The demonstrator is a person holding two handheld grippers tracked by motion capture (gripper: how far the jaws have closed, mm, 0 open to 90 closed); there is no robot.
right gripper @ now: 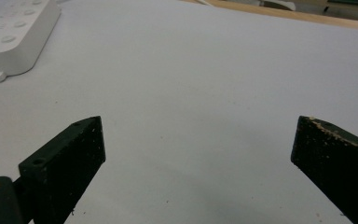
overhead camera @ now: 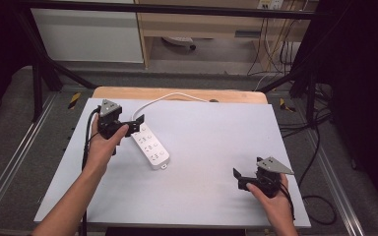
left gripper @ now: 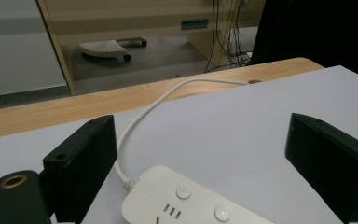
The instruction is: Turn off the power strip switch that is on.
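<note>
Your left gripper [overhead camera: 137, 123] is spread wide, jaws straddling the cable end of the white power strip [overhead camera: 150, 146]; in the left gripper view the power strip [left gripper: 186, 200] lies low between the jaws, not touched by either. Its white cord [left gripper: 168, 95] runs ahead of that gripper toward the wooden table edge [left gripper: 51, 109]. Your right gripper [overhead camera: 237, 179] is wide too, empty over the grey mat [right gripper: 205, 84], the strip well off ahead and to its left.

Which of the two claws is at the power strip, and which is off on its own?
The left claw is the one: it sits open at the cable end of the white power strip. The right claw, also open, hangs over bare grey mat far from it.
</note>
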